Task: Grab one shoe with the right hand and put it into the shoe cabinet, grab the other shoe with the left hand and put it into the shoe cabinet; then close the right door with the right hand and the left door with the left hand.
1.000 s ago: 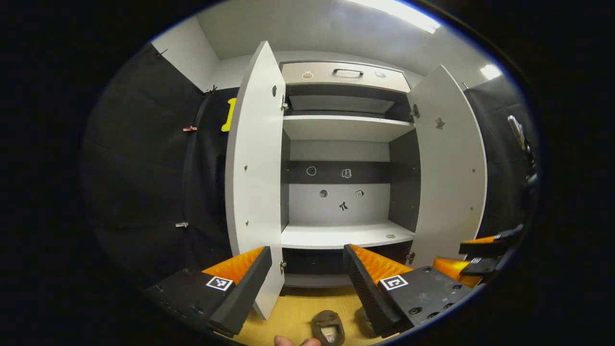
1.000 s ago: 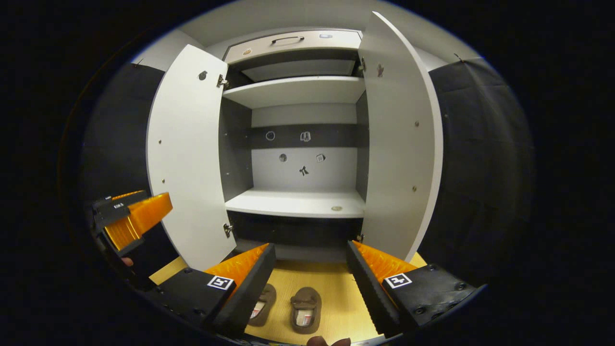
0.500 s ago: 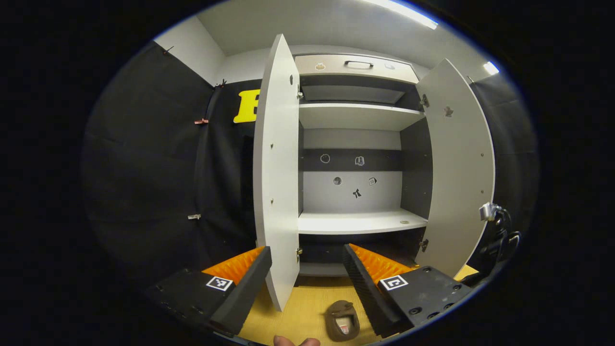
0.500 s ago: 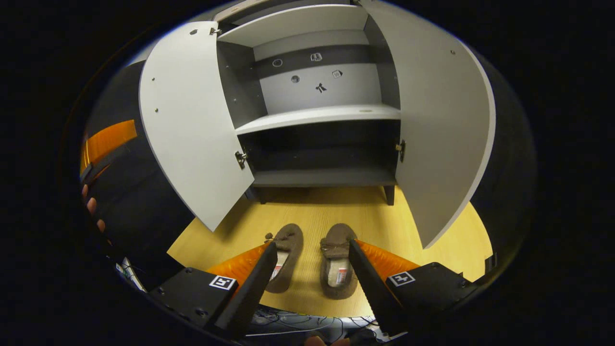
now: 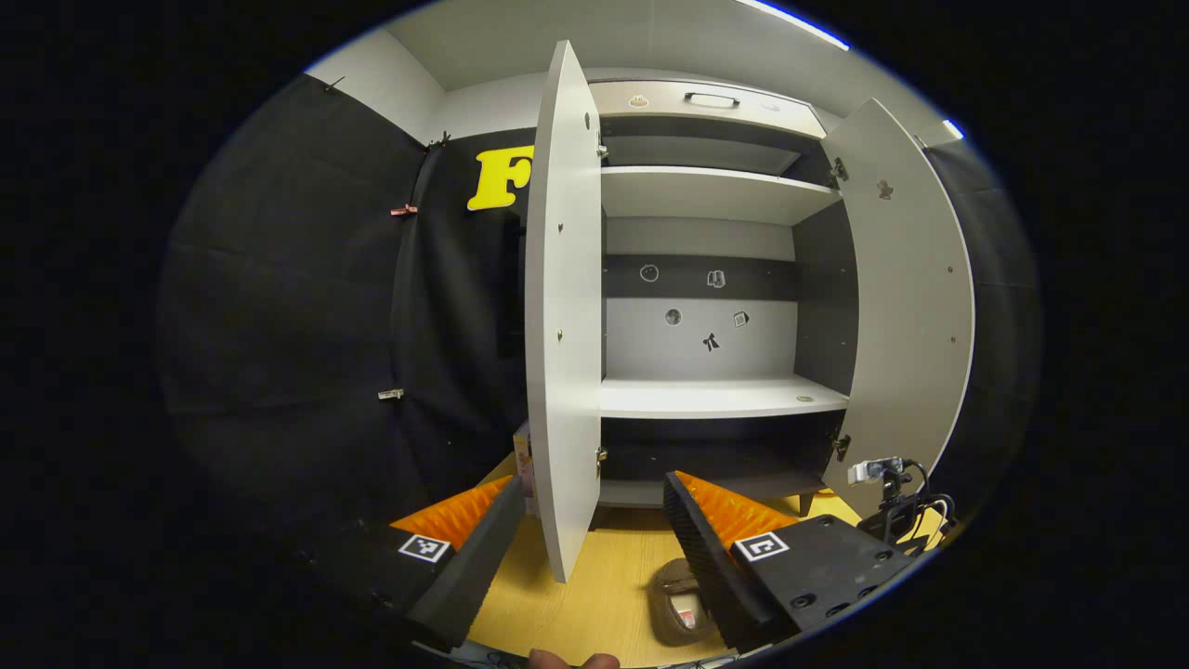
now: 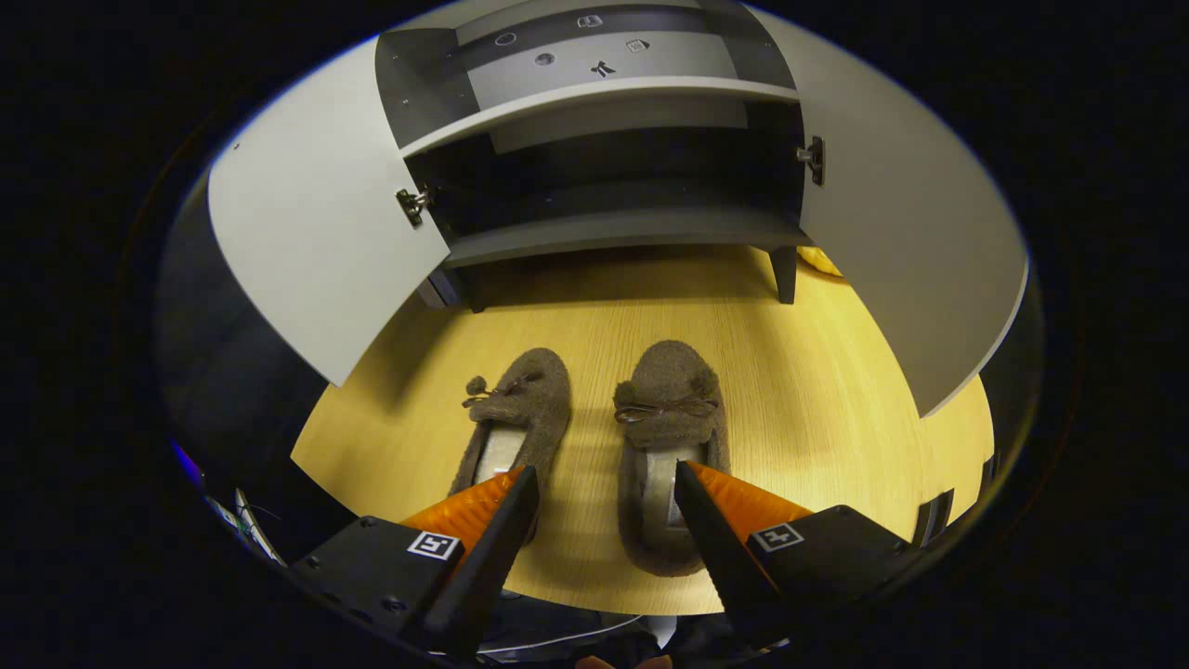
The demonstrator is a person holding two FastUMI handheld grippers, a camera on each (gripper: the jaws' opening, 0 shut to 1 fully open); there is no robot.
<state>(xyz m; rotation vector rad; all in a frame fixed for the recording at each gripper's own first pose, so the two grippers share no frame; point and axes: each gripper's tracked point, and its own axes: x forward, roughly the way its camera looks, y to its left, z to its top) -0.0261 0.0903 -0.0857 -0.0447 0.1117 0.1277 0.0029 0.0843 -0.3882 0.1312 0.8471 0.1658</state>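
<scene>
Right gripper [image 6: 604, 506] has tipped down from cabinet front toward floor within last second; we read this as reach for first shoe starting. Fingers spread wide, holding nothing, hovering over right shoe [image 6: 667, 437], which lies just beside left shoe [image 6: 514, 413] on wood floor [image 6: 836, 390] before open shoe cabinet [image 6: 613, 223]. Both shoes brown, fuzzy, bow on top (soft, should squash under grip). Left gripper [image 5: 594, 539] also open, empty, facing left door [image 5: 562, 316] edge-on; shelves bare.

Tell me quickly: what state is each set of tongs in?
Left tongs: open, holding nothing.
Right tongs: open, empty, above the right slipper.
</scene>
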